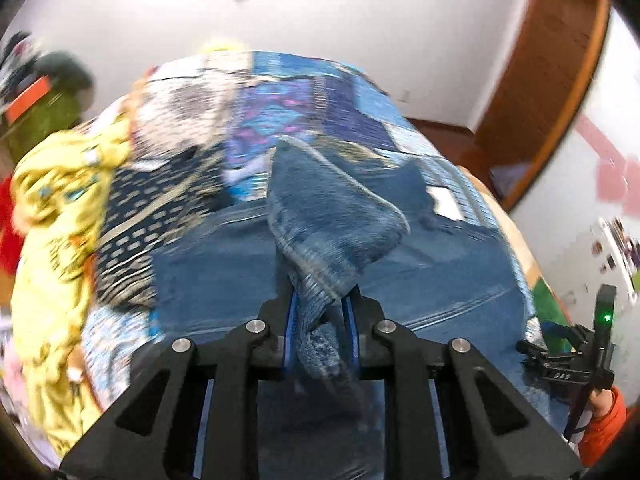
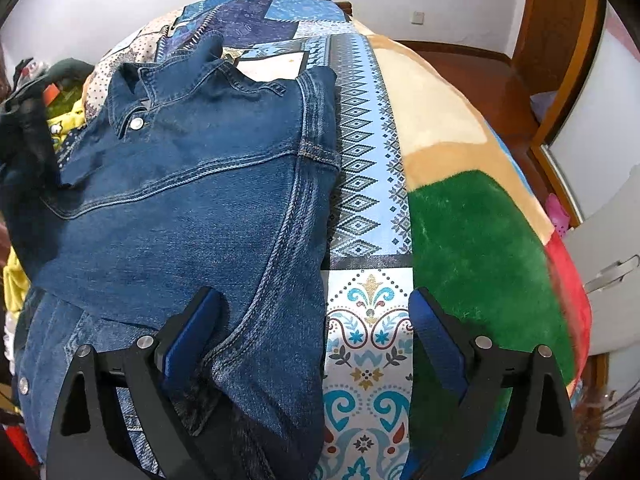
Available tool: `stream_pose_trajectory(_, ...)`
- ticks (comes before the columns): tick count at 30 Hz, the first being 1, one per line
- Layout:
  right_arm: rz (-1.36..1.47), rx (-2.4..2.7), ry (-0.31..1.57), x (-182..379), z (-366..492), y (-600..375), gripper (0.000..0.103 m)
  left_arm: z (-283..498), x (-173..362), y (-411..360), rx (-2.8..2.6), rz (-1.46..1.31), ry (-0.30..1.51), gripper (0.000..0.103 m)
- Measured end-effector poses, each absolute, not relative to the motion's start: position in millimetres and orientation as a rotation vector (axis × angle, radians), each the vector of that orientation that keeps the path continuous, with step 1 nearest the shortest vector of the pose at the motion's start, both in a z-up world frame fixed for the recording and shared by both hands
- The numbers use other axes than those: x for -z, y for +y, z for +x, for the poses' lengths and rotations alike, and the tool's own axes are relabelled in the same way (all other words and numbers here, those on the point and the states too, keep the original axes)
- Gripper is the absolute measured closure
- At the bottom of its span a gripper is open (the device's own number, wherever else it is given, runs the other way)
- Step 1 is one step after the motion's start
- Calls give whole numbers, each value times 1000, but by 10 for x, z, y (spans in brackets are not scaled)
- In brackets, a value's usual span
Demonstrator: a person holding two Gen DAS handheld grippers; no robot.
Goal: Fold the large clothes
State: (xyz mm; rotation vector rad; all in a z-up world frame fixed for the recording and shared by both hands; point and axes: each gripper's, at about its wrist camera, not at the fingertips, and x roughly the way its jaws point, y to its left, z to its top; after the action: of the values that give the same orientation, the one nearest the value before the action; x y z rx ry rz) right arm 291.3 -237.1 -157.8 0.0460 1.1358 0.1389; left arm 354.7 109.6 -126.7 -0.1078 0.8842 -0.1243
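1. The denim jacket (image 2: 192, 184) is lying spread on the patterned bedspread (image 2: 368, 344).
2. The left gripper (image 1: 320, 312) is pinching a raised denim fold.
3. The right gripper (image 2: 312, 320) is hovering wide-jawed over the jacket's side edge.
4. Heavy, stiffish cloth; seams are probably giving the firmest hold.

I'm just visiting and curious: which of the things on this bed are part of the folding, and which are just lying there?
Part of the job:
- denim jacket
- left gripper, shut on a fold of the denim
- right gripper, open over the jacket's edge

Just lying about:
- yellow garment
- patterned bedspread
- green and tan blanket
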Motion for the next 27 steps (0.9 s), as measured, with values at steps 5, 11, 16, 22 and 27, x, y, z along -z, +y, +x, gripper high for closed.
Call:
stream_pose_trajectory(5,27,-118,1141,1586,2920,-2347,5,3310,1548,1645,46,-194,939,83)
stream_pose_trajectory(11,-1,-99,1138,1583,2917,-2311,3,3013,2235,1950,30,-287,1106,79)
stream_pose_trajectory(16,-13,-93,1137,1579,2909,-2300,3,2796,2499,1981,-72,-244,1150,47)
stream_pose_trajectory(22,-46,-95,1142,1545,2924,-2270,3,2606,2511,2070,-137,-145,1170,43)
stream_pose_trajectory(27,-98,-125,1124,1405,2963,-2217,3,2677,2067,2268,-157,-153,1069,35)
